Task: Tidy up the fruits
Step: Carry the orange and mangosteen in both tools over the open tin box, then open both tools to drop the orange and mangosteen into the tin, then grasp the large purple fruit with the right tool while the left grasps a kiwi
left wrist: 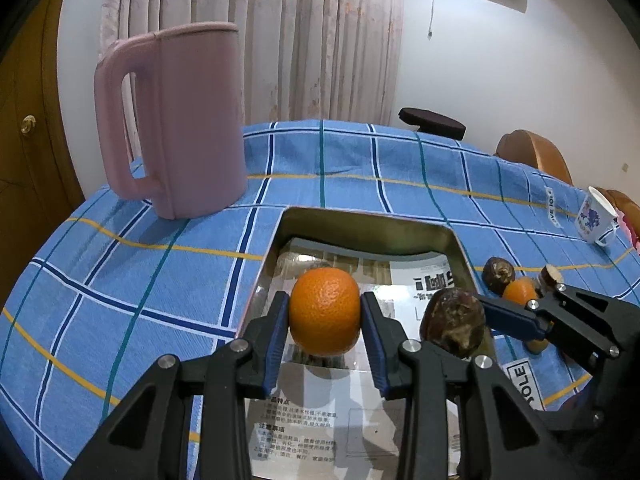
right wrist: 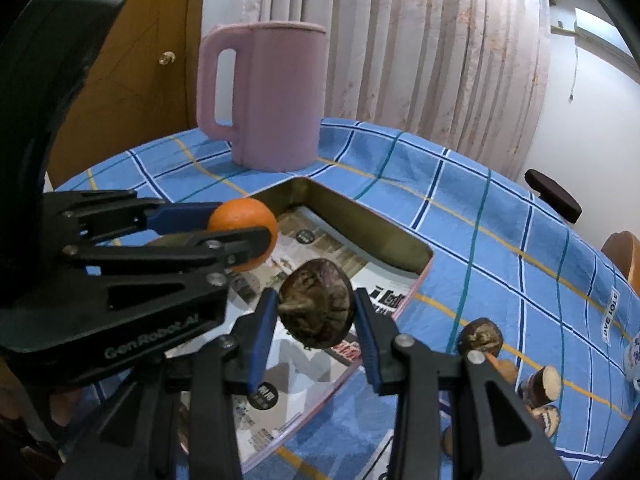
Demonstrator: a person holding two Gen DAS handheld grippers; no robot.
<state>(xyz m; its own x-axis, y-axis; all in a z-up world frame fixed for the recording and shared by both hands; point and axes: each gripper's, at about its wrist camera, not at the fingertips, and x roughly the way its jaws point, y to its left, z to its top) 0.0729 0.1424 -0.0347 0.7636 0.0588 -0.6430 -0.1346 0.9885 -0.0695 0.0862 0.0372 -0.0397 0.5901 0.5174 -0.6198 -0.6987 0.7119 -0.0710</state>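
Left gripper point(left wrist: 325, 314): blue pads pressed against both sides of an orange point(left wrist: 325, 311), pinching it, held above the metal tray point(left wrist: 456, 248). Fruit clear of the tray floor; its shadow falls on the printed paper lining point(left wrist: 428, 284) below.

Right gripper point(right wrist: 316, 312): pads clamped on a dark brown-purple round fruit point(right wrist: 316, 304), probably a mangosteen, stem end toward the camera, hanging over the tray's near right part. In the left wrist view this fruit sits just right of the orange, the two apart.

Tray: rectangular, shallow, rounded corners, resting on a blue checked tablecloth point(left wrist: 120, 272).

On the cloth right of the tray: another dark round fruit point(right wrist: 480, 336), a second orange point(left wrist: 519, 291) partly hidden behind the right gripper's finger, and cut brown pieces with pale faces point(right wrist: 544, 386).

Behind the tray: pink jug point(left wrist: 188, 120) with handle, upright. Far right: white printed mug point(left wrist: 596, 218), curtains point(left wrist: 280, 40) beyond.
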